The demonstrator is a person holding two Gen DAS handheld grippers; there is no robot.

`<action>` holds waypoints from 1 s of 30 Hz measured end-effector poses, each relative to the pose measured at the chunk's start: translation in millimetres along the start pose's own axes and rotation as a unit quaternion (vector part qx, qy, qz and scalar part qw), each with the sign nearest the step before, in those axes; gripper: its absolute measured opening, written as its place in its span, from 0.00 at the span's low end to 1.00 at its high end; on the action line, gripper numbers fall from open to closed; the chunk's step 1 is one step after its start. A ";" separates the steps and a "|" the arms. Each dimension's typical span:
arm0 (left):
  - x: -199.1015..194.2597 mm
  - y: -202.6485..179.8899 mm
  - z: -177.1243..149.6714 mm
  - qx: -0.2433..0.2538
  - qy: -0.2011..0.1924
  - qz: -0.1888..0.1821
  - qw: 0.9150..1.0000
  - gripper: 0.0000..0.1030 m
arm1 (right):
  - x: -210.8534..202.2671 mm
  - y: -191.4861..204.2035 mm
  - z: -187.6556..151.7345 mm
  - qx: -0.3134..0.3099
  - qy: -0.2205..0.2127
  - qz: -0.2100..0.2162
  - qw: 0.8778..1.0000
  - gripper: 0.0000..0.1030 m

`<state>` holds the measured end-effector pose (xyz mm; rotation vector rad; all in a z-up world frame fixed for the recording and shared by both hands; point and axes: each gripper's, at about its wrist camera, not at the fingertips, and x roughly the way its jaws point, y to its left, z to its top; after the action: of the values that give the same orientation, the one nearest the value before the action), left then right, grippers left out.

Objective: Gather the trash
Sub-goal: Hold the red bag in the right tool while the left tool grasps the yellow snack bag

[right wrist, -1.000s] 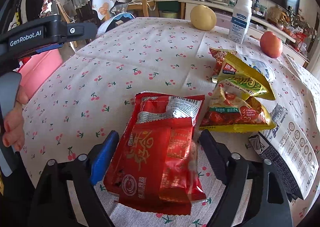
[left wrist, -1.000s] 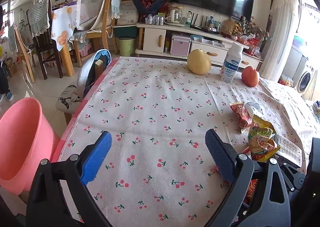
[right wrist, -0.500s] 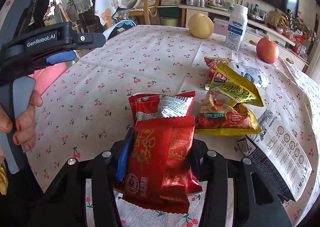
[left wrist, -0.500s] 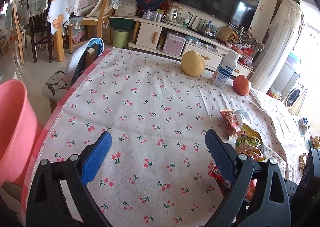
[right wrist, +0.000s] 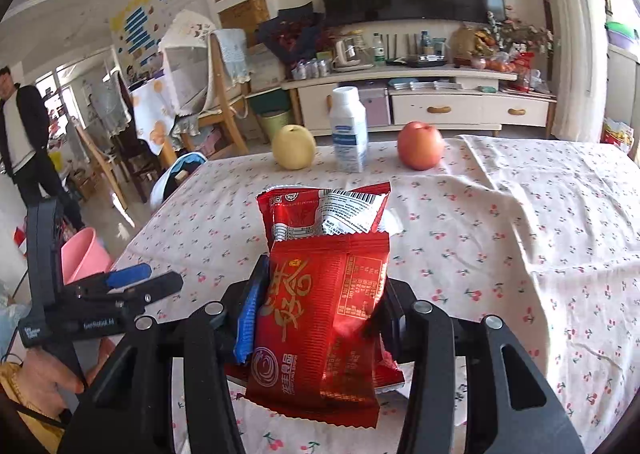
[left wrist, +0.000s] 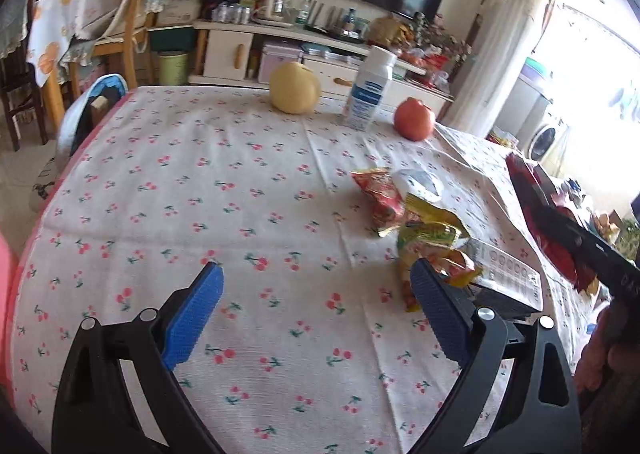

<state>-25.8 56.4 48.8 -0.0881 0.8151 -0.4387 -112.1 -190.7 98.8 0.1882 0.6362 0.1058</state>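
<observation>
My right gripper (right wrist: 320, 302) is shut on a red snack wrapper (right wrist: 324, 294) and holds it lifted above the table; the wrapper also shows at the right edge of the left wrist view (left wrist: 536, 194). My left gripper (left wrist: 316, 314) is open and empty above the cherry-print tablecloth (left wrist: 200, 194). A pile of wrappers lies on the table: a red one (left wrist: 380, 194), a white one (left wrist: 420, 184) and yellow ones (left wrist: 436, 246). A pink bin (right wrist: 82, 254) stands beside the table on the left.
A yellow pear (left wrist: 295, 92), a white milk bottle (left wrist: 370, 94) and a red apple (left wrist: 414, 119) stand at the table's far edge. A printed box (left wrist: 504, 278) lies by the wrappers. A chair (left wrist: 94, 110) stands at the far left corner. A person (right wrist: 24, 142) stands in the room.
My right gripper shut on the red wrapper and lifted it off the table. My left gripper rose and turned right, so the pink bin left its view.
</observation>
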 end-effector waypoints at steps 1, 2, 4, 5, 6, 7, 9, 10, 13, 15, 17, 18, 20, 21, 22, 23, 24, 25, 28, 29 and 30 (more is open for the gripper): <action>5.3 -9.4 0.2 0.012 0.006 -0.005 1.000 0.92 | -1.8 -3.1 0.8 0.005 -0.001 0.001 1.000 0.48; 12.7 -21.3 1.4 0.026 0.014 -0.008 1.000 0.92 | -3.3 -5.1 1.4 0.009 -0.002 0.005 1.000 0.48; 23.8 -37.9 3.1 0.042 0.023 -0.015 0.999 0.92 | -4.8 -7.6 2.3 0.010 -0.002 0.010 1.000 0.48; 31.1 -46.7 5.1 0.047 0.028 -0.020 0.998 0.92 | -5.7 -9.7 2.9 0.010 -0.002 0.012 1.000 0.48; 37.4 -54.9 6.6 0.050 0.032 -0.023 0.998 0.92 | -6.5 -11.3 3.6 0.011 -0.002 0.016 1.000 0.48; 43.9 -61.8 8.6 0.053 0.037 -0.025 0.998 0.92 | -8.5 -13.4 3.7 0.012 -0.002 0.018 1.000 0.48; 57.8 -75.2 12.6 0.054 0.050 -0.032 0.997 0.92 | -10.2 -18.7 4.6 0.019 -0.002 0.020 1.000 0.48; 63.6 -79.6 12.7 0.054 0.056 -0.036 0.996 0.92 | -10.8 -22.3 5.0 0.025 -0.002 0.022 0.999 0.48; 84.1 -88.9 15.4 0.051 0.076 -0.026 0.996 0.92 | -11.7 -30.0 5.7 0.037 -0.001 0.022 0.999 0.48; 97.0 -87.4 16.3 0.039 0.092 -0.020 0.995 0.92 | -12.7 -33.9 5.5 0.042 0.000 0.024 0.999 0.48; 106.5 -83.0 18.2 0.022 0.101 -0.020 0.994 0.90 | -14.3 -35.7 5.6 0.043 -0.001 0.028 0.999 0.48; 108.9 -81.7 18.5 0.016 0.101 -0.020 0.995 0.86 | -15.2 -35.6 5.6 0.042 -0.001 0.029 0.999 0.48; 110.1 -80.5 20.2 0.012 0.094 -0.015 0.995 0.73 | -15.8 -36.3 5.1 0.042 -0.001 0.031 0.999 0.48; 108.8 -79.3 21.2 0.009 0.092 -0.015 0.996 0.63 | -16.0 -36.7 5.1 0.042 -0.001 0.032 0.999 0.48; 109.5 -76.4 22.5 0.005 0.092 -0.016 0.996 0.63 | -16.3 -36.6 5.4 0.043 -0.001 0.033 0.999 0.48; 108.8 -76.8 22.1 0.003 0.090 -0.016 0.996 0.62 | -16.4 -36.4 5.4 0.042 -0.001 0.032 0.999 0.48; 108.6 -76.8 21.7 0.004 0.089 -0.013 0.996 0.60 | -16.7 -36.2 5.3 0.042 -0.001 0.033 0.999 0.48; 107.2 -77.4 21.1 0.006 0.088 -0.011 0.996 0.59 | -16.5 -36.0 5.5 0.042 -0.001 0.034 0.999 0.48; 98.4 -76.1 18.1 0.000 0.085 -0.008 0.996 0.51 | -15.1 -33.7 6.0 0.042 0.001 0.038 0.998 0.48; 95.3 -74.6 17.5 -0.001 0.084 -0.004 0.996 0.49 | -14.5 -33.2 5.6 0.042 0.003 0.039 0.998 0.48; 92.2 -72.9 16.6 -0.001 0.083 0.000 0.997 0.48 | -13.9 -32.8 5.3 0.043 0.004 0.041 0.998 0.48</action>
<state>16.5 -49.2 14.8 -0.0547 0.9796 -0.4490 -118.8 -225.6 104.3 0.2964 0.6417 0.1586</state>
